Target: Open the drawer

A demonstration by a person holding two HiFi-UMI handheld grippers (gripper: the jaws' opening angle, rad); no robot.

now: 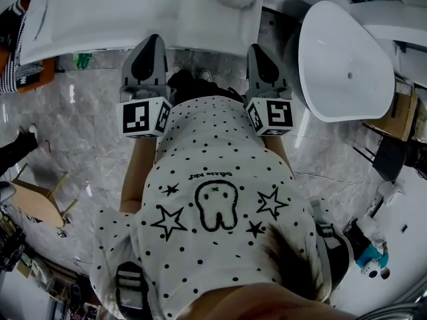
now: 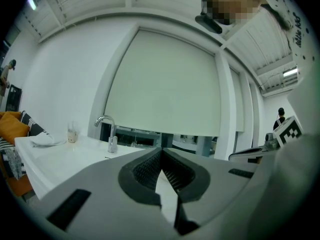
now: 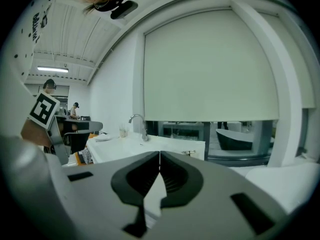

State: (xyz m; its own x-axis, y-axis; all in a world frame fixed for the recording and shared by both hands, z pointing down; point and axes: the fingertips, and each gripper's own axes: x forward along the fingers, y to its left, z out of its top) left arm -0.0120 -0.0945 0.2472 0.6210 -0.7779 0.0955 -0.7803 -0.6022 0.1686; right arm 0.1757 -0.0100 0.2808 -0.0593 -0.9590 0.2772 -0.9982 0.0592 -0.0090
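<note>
No drawer front shows in any view. From above, the white vanity counter [image 1: 87, 19] hides whatever lies below its edge. My left gripper [image 1: 153, 42] and right gripper [image 1: 256, 49] are held side by side in front of the person's chest, with their tips at the counter's near edge. Both are shut with nothing between the jaws. In the left gripper view the left gripper [image 2: 161, 151] has its dark pads meeting at the tip, and so does the right gripper [image 3: 160, 154] in the right gripper view. Both look over the counter [image 2: 55, 159] [image 3: 130, 146].
A chrome faucet [image 2: 106, 126] [image 3: 139, 125] stands on the counter, with a glass [image 2: 72, 133] to its left. A white oval tub [image 1: 340, 65] stands at the right on the marble floor [image 1: 80, 132]. An orange seat [image 1: 37, 75] is at the left. People stand far off.
</note>
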